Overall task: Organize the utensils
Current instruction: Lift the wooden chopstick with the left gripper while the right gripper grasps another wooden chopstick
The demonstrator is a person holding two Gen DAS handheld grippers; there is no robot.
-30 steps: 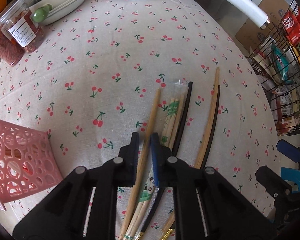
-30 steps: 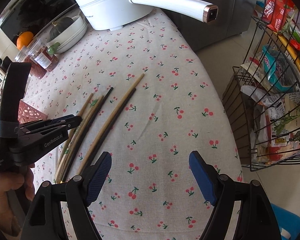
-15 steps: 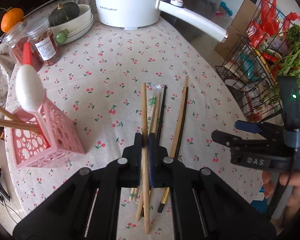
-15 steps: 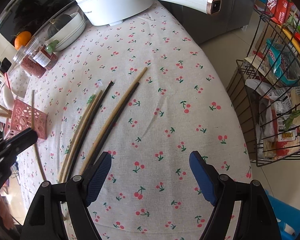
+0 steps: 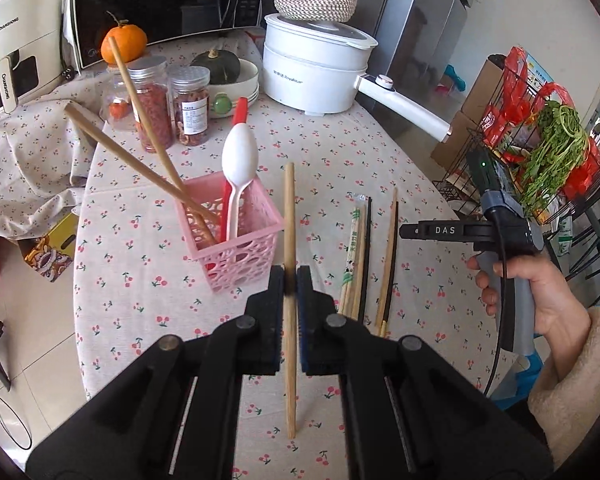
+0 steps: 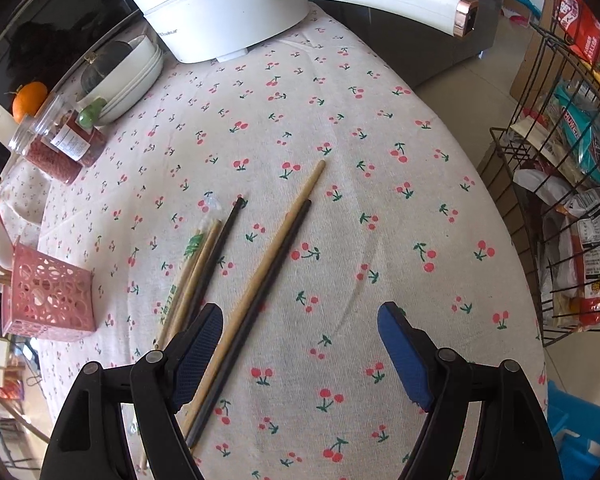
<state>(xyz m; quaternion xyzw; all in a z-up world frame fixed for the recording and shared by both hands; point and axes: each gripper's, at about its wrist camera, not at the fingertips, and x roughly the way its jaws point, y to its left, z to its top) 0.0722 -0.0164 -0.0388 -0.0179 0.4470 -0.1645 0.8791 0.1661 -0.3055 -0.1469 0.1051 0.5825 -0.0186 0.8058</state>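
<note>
Chopstick [image 5: 289, 216] of pale wood is pinched between the pressed-together pads of the left gripper [image 5: 290, 280], clamped near its middle so neither end droops. It is lifted clear of the cherry-print tablecloth [image 5: 332, 152], its far tip pointing to twelve o'clock; judging by that, it is headed for the holder.

At ten o'clock from the gripper stands the pink perforated basket [image 5: 236, 256], the likely collecting point. It already holds two wooden chopsticks [image 5: 140, 168] leaning out toward ten o'clock and a white spoon [image 5: 239, 160] standing bowl-up beside a red handle, so upright storage seems to be the aim.

At one o'clock from the gripper the remaining chopsticks [image 5: 360, 256] lie flat and roughly parallel on the cloth: a paper-sleeved bamboo pair with a black stick against it, then another wood-and-black pair just beside.

Farther right, at three o'clock, a person's hand [image 5: 540, 292] grips the right gripper's handle. In the right wrist view the right gripper [image 6: 300, 344] has its blue pads spread wide with nothing pinched, hovering over the near ends of the wood-and-black pair [image 6: 268, 272], probably readying the next pick.

The held stick looks plain, round, unvarnished and straight.
</note>
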